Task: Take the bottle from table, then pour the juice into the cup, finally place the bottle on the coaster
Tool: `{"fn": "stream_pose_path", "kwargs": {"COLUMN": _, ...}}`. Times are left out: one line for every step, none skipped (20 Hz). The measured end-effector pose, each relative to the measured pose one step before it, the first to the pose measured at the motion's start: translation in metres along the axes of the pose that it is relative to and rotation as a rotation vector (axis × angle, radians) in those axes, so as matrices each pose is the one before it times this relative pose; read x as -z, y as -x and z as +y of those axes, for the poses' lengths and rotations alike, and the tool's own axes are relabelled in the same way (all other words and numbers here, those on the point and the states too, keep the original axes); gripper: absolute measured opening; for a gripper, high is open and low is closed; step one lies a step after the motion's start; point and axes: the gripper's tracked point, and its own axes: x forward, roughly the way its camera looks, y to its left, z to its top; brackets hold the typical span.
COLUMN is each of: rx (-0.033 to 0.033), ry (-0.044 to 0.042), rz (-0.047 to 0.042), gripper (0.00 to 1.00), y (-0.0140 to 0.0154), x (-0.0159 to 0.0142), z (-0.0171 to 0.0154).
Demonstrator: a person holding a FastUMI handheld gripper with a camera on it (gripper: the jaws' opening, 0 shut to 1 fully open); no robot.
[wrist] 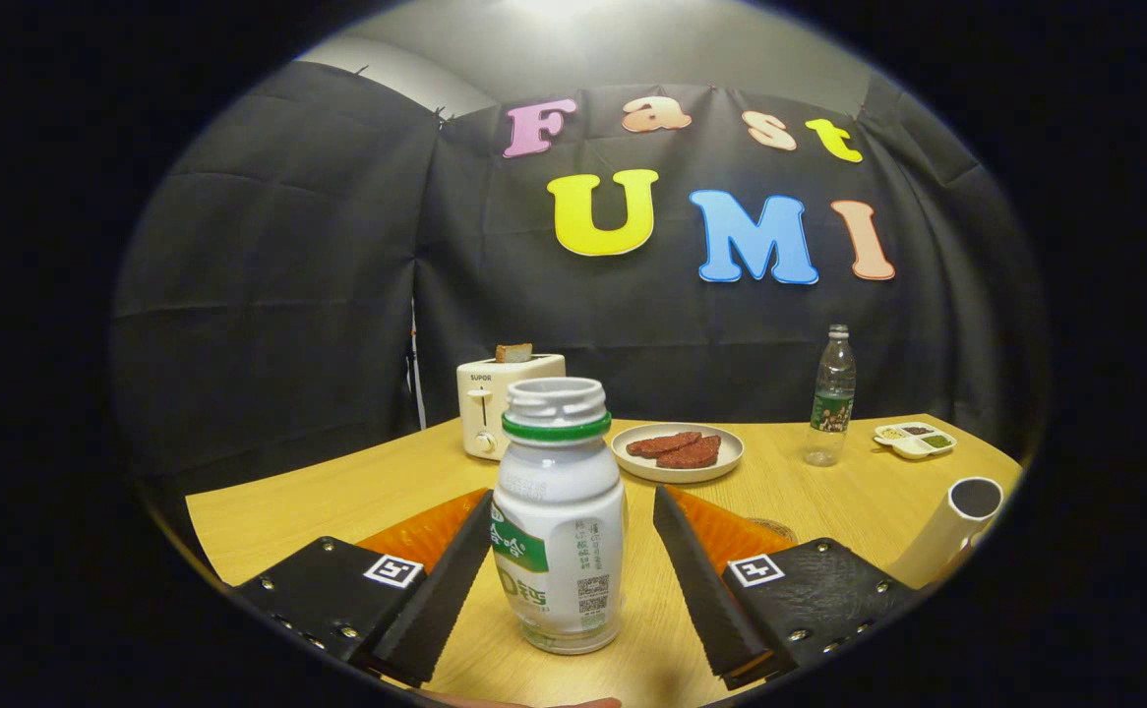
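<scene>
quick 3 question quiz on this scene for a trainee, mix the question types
1. True or false: both fingers of the tool press on the juice bottle.
2. What lies on the plate beyond the fingers? A) meat slices B) toast C) fruit
3. Fill in: bread sticks up from the ____.

Key:
1. False. The bottle stands between the open fingers, with a gap at one finger.
2. A
3. toaster
</scene>
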Motion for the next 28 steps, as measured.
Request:
{"fn": "stream_pose_path", "kwargs": {"rx": -0.00247, "ry": -0.00295, "rz": 0.00864, "gripper": 0.97, "y": -0.00232, "x": 0.00426, "z": 0.00182}}
{"fn": "stream_pose_path", "kwargs": {"rx": -0.00587, "ry": -0.00232, "rz": 0.0066, "gripper": 0.95, "y": -0.00339, "x": 0.00462, "z": 0.00226}}
{"fn": "stream_pose_path", "kwargs": {"rx": 0.00091, "ry": 0.00037, "rz": 0.00226, "gripper": 0.9, "y": -0.00204, "x": 0.00197, "z": 0.00188}}
{"fn": "stream_pose_path", "kwargs": {"rx": -0.00074, "ry": 0.00009, "rz": 0.0037, "gripper": 0.9, "y": -0.00203, "x": 0.00346, "z": 0.00122}}
{"fn": "stream_pose_path", "kwargs": {"rx": 0.00372, "ry": 0.00376, "rz": -0.00919, "gripper": 0.8, "y": -0.0013, "x": 0.00015, "z": 0.00059}}
{"fn": "stream_pose_path", "kwargs": {"rx": 0.00473, "ry": 0.00304, "rz": -0.00903, "gripper": 0.78, "y": 0.00139, "x": -0.00086, "z": -0.0007}}
{"fn": "stream_pose_path", "kwargs": {"rx": 0.00405, "ry": -0.00162, "rz": -0.00984, "gripper": 0.77, "y": -0.00085, "x": -0.00015, "z": -0.00058}}
{"fn": "stream_pose_path", "kwargs": {"rx": 0.00124, "ry": -0.00633, "rz": -0.00468, "gripper": 0.76, "y": -0.0015, "x": 0.00112, "z": -0.0001}}
{"fn": "stream_pose_path", "kwargs": {"rx": -0.00172, "ry": -0.0046, "rz": -0.00615, "gripper": 0.75, "y": -0.00033, "x": -0.00025, "z": 0.00027}}
{"fn": "stream_pose_path", "kwargs": {"rx": -0.00295, "ry": -0.00004, "rz": -0.0035, "gripper": 0.75, "y": -0.00065, "x": 0.00008, "z": 0.00074}}
{"fn": "stream_pose_path", "kwargs": {"rx": -0.00095, "ry": -0.00266, "rz": -0.00048, "gripper": 0.73, "y": -0.00014, "x": -0.00152, "z": -0.00043}}
{"fn": "stream_pose_path", "kwargs": {"rx": 0.00153, "ry": -0.00788, "rz": 0.00081, "gripper": 0.73, "y": -0.00053, "x": 0.00057, "z": -0.00168}}
{"fn": "stream_pose_path", "kwargs": {"rx": -0.0005, "ry": -0.00448, "rz": -0.00095, "gripper": 0.7, "y": 0.00132, "x": -0.0008, "z": -0.00122}}
{"fn": "stream_pose_path", "kwargs": {"rx": 0.00087, "ry": -0.01082, "rz": 0.00183, "gripper": 0.69, "y": -0.0007, "x": 0.00056, "z": -0.00118}}
{"fn": "stream_pose_path", "kwargs": {"rx": -0.0008, "ry": -0.0155, "rz": 0.00025, "gripper": 0.69, "y": -0.00011, "x": -0.00069, "z": -0.00096}}
{"fn": "stream_pose_path", "kwargs": {"rx": -0.00823, "ry": -0.01748, "rz": 0.00046, "gripper": 0.69, "y": -0.00023, "x": -0.0004, "z": 0.00013}}
{"fn": "stream_pose_path", "kwargs": {"rx": -0.01913, "ry": -0.02021, "rz": -0.00887, "gripper": 0.69, "y": 0.00033, "x": -0.00332, "z": 0.00183}}
{"fn": "stream_pose_path", "kwargs": {"rx": -0.0245, "ry": -0.02197, "rz": -0.01992, "gripper": 0.69, "y": 0.0006, "x": -0.00559, "z": 0.00325}}
{"fn": "stream_pose_path", "kwargs": {"rx": -0.01034, "ry": -0.02899, "rz": -0.01689, "gripper": 0.69, "y": 0.00052, "x": -0.00591, "z": 0.00023}}
{"fn": "stream_pose_path", "kwargs": {"rx": -0.01177, "ry": -0.03494, "rz": -0.01479, "gripper": 0.69, "y": 0.00076, "x": -0.0038, "z": -0.00031}}
{"fn": "stream_pose_path", "kwargs": {"rx": -0.00666, "ry": -0.03888, "rz": -0.01314, "gripper": 0.69, "y": -0.00057, "x": -0.00553, "z": 0.00046}}
{"fn": "stream_pose_path", "kwargs": {"rx": 0.00009, "ry": -0.03901, "rz": -0.01426, "gripper": 0.69, "y": -0.00111, "x": -0.00486, "z": -0.00161}}
{"fn": "stream_pose_path", "kwargs": {"rx": 0.00283, "ry": -0.03966, "rz": -0.01688, "gripper": 0.69, "y": 0.00003, "x": -0.00678, "z": -0.00217}}
{"fn": "stream_pose_path", "kwargs": {"rx": -0.00153, "ry": -0.04344, "rz": -0.017, "gripper": 0.69, "y": 0.00057, "x": -0.00496, "z": -0.00134}}
{"fn": "stream_pose_path", "kwargs": {"rx": -0.00147, "ry": -0.04922, "rz": -0.02068, "gripper": 0.69, "y": 0.00144, "x": -0.00491, "z": -0.00121}}
{"fn": "stream_pose_path", "kwargs": {"rx": -0.00501, "ry": -0.05203, "rz": -0.02208, "gripper": 0.69, "y": 0.00247, "x": -0.0051, "z": -0.00074}}
{"fn": "stream_pose_path", "kwargs": {"rx": -0.00109, "ry": -0.05199, "rz": -0.02345, "gripper": 0.69, "y": 0.00173, "x": -0.00652, "z": -0.00281}}
{"fn": "stream_pose_path", "kwargs": {"rx": 0.00116, "ry": -0.05176, "rz": -0.02421, "gripper": 0.69, "y": 0.00046, "x": -0.00804, "z": -0.00527}}
